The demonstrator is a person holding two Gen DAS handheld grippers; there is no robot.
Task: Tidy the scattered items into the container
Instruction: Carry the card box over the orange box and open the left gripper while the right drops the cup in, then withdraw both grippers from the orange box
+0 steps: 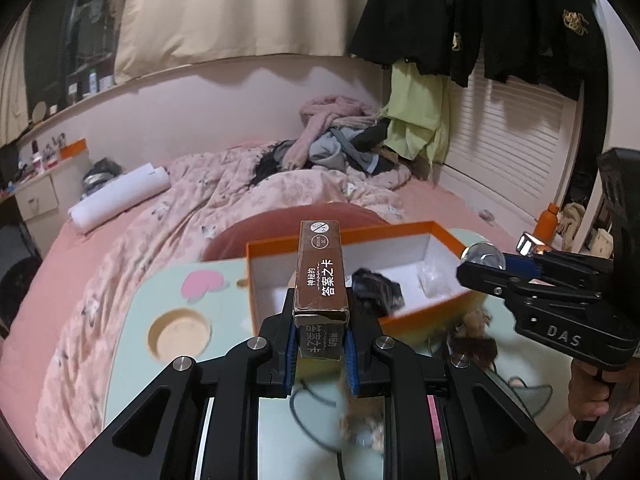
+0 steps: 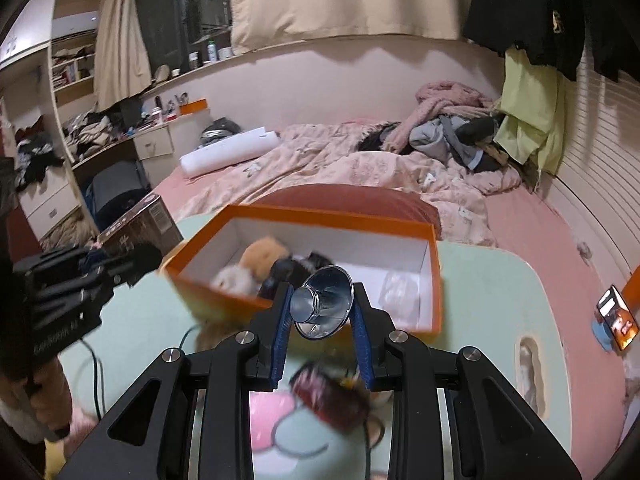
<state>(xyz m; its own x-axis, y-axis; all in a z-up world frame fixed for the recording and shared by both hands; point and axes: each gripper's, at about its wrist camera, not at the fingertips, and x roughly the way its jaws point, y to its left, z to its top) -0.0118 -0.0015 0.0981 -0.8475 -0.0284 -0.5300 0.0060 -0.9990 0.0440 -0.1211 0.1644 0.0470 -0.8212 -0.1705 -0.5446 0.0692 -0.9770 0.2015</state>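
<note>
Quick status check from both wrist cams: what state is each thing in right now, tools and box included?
Left tool: shut on the brown card box, held above the table.
Right tool: shut on the clear glass piece, lifted.
Orange box: open, no lid on, partly filled.
Plush toys: inside the orange box.
Clear plastic bag: inside the orange box.
Dark red item: lying on the green table, not yet boxed.

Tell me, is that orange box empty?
No. The orange box already holds plush toys, a dark item and a clear wrapper.
</note>
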